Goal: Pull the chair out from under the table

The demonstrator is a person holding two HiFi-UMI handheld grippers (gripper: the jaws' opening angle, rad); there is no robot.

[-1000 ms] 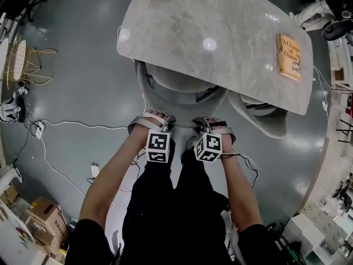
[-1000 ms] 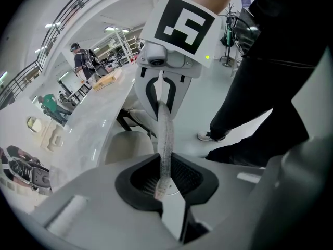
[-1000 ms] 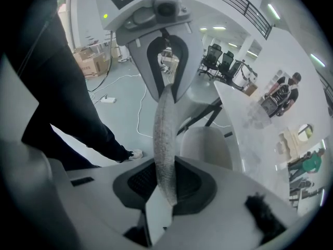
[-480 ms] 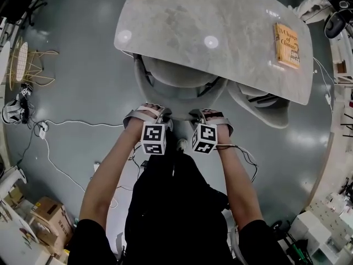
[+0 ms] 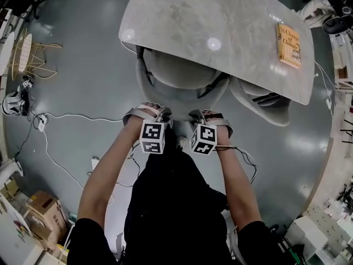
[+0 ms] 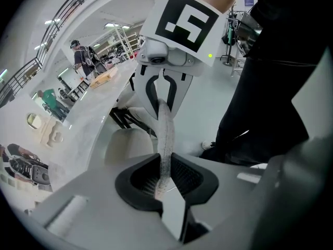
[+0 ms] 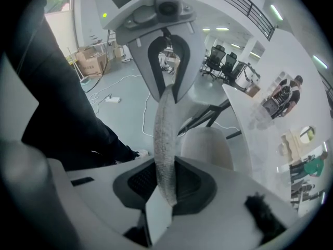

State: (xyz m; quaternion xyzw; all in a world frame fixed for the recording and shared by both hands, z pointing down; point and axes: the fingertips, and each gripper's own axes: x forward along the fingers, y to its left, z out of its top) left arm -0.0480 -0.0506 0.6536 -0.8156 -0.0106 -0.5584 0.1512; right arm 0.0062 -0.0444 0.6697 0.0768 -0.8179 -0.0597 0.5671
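Chair (image 5: 177,70) half under table (image 5: 220,15) edge

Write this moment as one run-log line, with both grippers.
left gripper: shut on chair backrest | right gripper: shut on chair backrest | chair seat: partly under table

An orange book (image 5: 289,44) lies flat in the upper right of the head view, and a second chair (image 5: 262,108), pale and partly covered from above, sits just below and left of it. On the grey floor (image 5: 83,81) at the left, a yellow wire stool (image 5: 25,54) stands near the upper corner, a white power strip (image 5: 40,123) with a trailing cable lies mid-left, and a cardboard box (image 5: 38,206) sits low. Black office chairs (image 7: 221,61) show in the upper middle of the right gripper view.
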